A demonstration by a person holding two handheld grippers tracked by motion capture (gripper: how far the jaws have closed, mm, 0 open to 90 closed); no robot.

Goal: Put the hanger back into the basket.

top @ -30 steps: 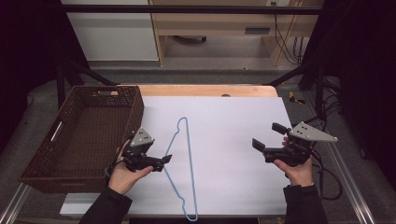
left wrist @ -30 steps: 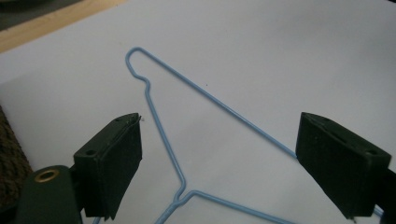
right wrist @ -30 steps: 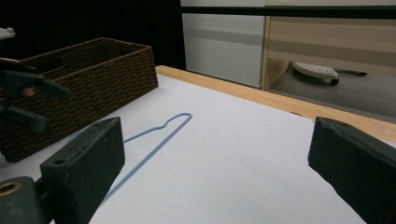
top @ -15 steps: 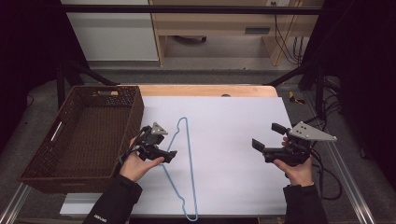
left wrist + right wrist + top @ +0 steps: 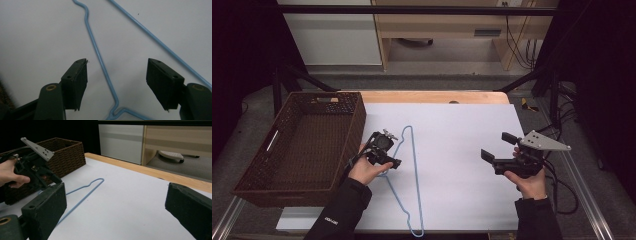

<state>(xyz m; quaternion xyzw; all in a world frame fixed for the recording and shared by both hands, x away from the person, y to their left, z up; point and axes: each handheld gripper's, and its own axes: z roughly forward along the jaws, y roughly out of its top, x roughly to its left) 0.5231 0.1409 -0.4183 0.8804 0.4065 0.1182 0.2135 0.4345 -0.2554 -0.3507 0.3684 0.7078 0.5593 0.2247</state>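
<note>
Straddling hanger wire (image 5: 100, 58), left tool (image 5: 116, 75)

Left gripper (image 5: 384, 152) tipped downward, fingers (image 5: 75, 83) spread; right gripper (image 5: 498, 150) level, agape.

Left tool (image 5: 381, 148): black body, grey three-cornered plate on top with small holes (plate seen in the right gripper view). Own view: two dark rectangular jaw pads, each with two small screw holes on the upper face; brass-coloured ring fitting at the base of each jaw arm

Right tool (image 5: 498, 150): black body, two blocky black jaws, light grey three-cornered plate (image 5: 543, 141) on top. Black cable (image 5: 565, 192) trails from it in loops. Own view: jaw pads matte black, slightly rough; brass-coloured ring at the base of one

Person: dark long sleeves on both forearms; small white lettering on the left sleeve (image 5: 337, 212), too small to read
</note>
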